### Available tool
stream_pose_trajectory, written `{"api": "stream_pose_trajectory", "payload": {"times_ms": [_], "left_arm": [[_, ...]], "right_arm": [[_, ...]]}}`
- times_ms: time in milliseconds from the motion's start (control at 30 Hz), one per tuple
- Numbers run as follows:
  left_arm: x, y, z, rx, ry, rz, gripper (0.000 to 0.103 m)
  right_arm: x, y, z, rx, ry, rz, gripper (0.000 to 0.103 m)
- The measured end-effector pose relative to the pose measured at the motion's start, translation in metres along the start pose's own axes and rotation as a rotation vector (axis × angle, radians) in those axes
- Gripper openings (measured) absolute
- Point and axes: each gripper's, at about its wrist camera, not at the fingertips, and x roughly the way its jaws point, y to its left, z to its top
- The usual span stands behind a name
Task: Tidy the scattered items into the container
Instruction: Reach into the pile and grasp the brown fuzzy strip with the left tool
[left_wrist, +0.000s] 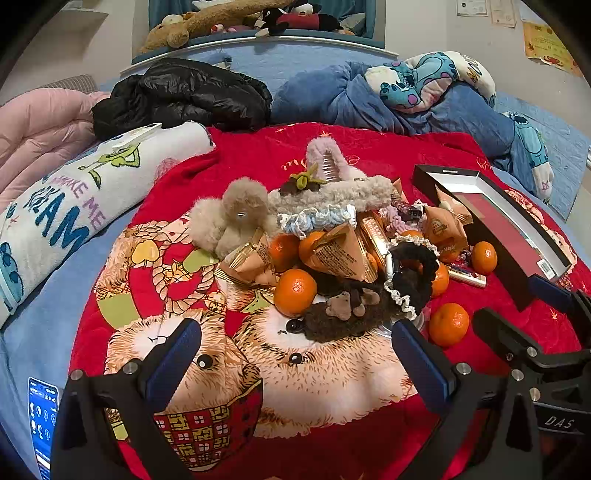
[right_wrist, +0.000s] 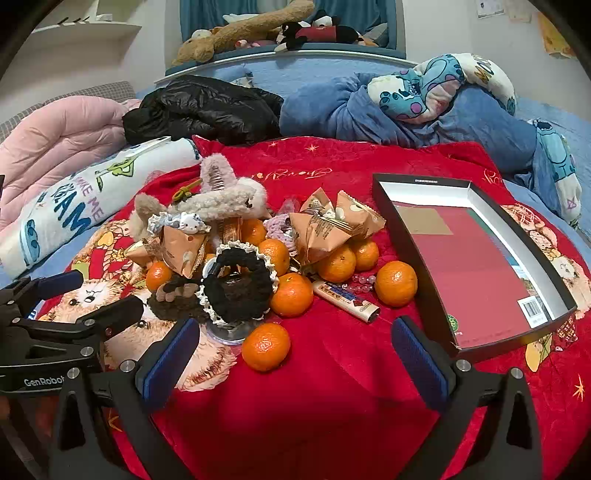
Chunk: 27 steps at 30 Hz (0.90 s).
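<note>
A pile of scattered items lies on a red blanket: several tangerines, orange snack packets, a black scrunchie, fluffy hair clips and a lighter. An empty black box with a red floor stands to the right of the pile. My left gripper is open and empty, just before the pile. My right gripper is open and empty, its jaws either side of the nearest tangerine, short of it.
The blanket lies on a blue bed. A white printed pillow and pink quilt lie left, a black jacket and blue bedding behind. A phone lies at the near left. Plush toys line the headboard.
</note>
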Motion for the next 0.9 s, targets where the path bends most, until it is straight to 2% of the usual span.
{"api": "stream_pose_trajectory", "payload": {"times_ms": [267,900], "left_arm": [[0.006,-0.006,-0.003,0.02,0.019,-0.021,0.103],[0.043,-0.016,0.0,-0.019,0.101,-0.081,0.103]], "right_arm": [[-0.001,-0.008,0.004,0.027,0.003,0.003,0.103],[0.005,-0.021,0.005,0.08,0.05,0.035,0.103]]}}
